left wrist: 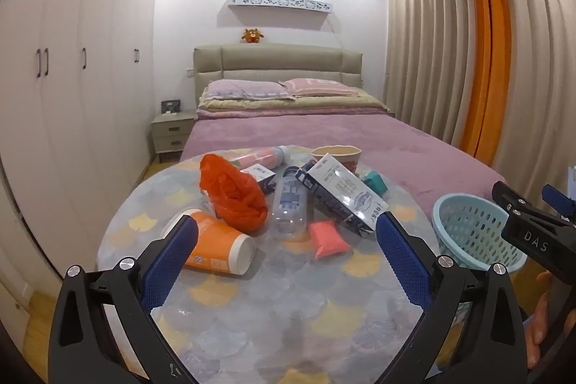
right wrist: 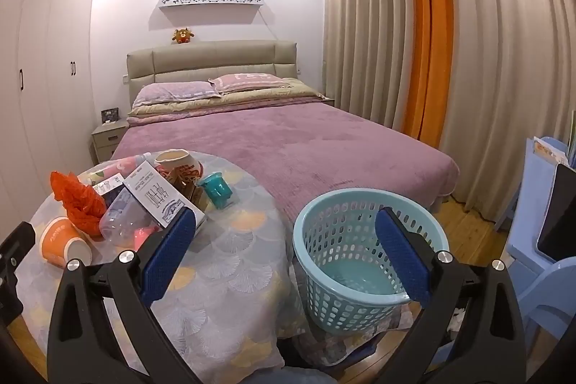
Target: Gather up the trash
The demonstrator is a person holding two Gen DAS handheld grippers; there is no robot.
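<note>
Trash lies in a heap on a round table (left wrist: 252, 305) with a patterned cloth: an orange paper cup (left wrist: 219, 245) on its side, a crumpled orange bag (left wrist: 232, 195), a clear plastic bottle (left wrist: 289, 204), a white and dark box (left wrist: 345, 195), a pink packet (left wrist: 327, 238), a teal cup (left wrist: 374, 180). My left gripper (left wrist: 286, 240) is open and empty, hovering before the heap. A light blue basket (right wrist: 363, 254) stands to the right of the table. My right gripper (right wrist: 286, 240) is open and empty, near the basket's left rim.
A bed (right wrist: 288, 139) with a purple cover lies behind the table. A white wardrobe (left wrist: 72, 96) runs along the left wall. Curtains (right wrist: 432, 42) hang on the right. A blue plastic chair (right wrist: 540, 240) stands at the far right.
</note>
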